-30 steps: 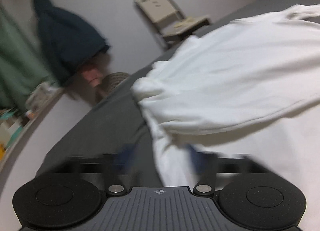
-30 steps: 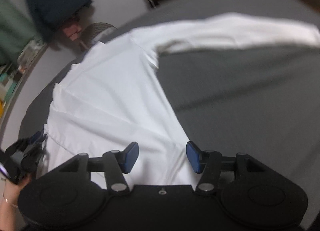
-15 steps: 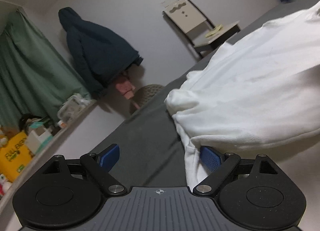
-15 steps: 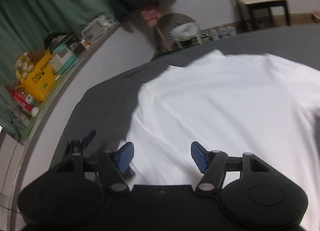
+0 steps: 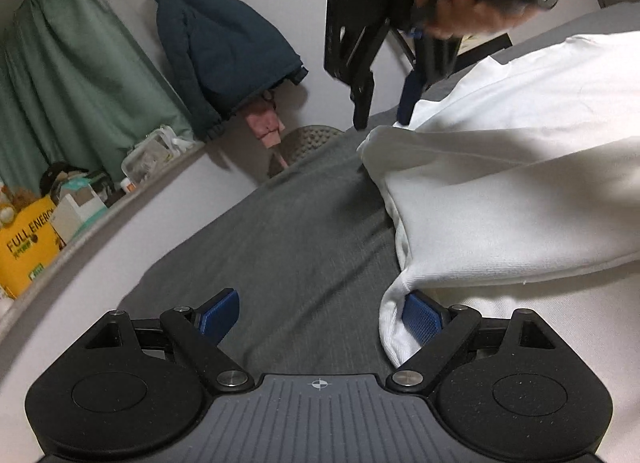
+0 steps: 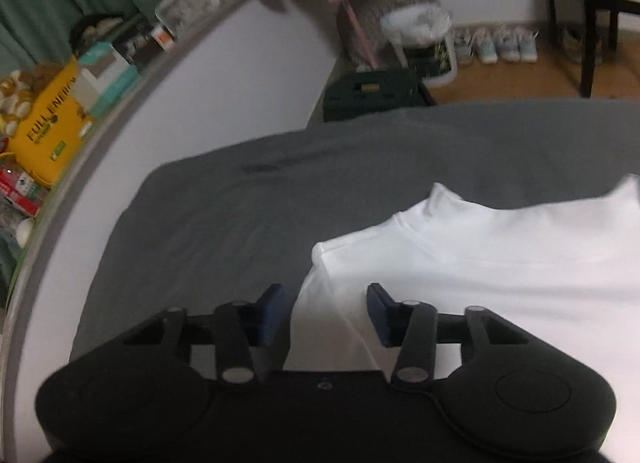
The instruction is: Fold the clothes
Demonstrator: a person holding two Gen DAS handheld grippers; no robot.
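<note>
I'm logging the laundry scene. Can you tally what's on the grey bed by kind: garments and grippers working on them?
White garments: 1, the white shirt lying on the grey bed.
Grippers: 2, the left gripper and the right gripper, its jaws closing around the shirt's edge.
Total: 3.

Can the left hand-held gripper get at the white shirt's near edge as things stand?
Probably yes. The left hand-held gripper stands open, one pad already against the white shirt, and only bare grey sheet lies between.
</note>
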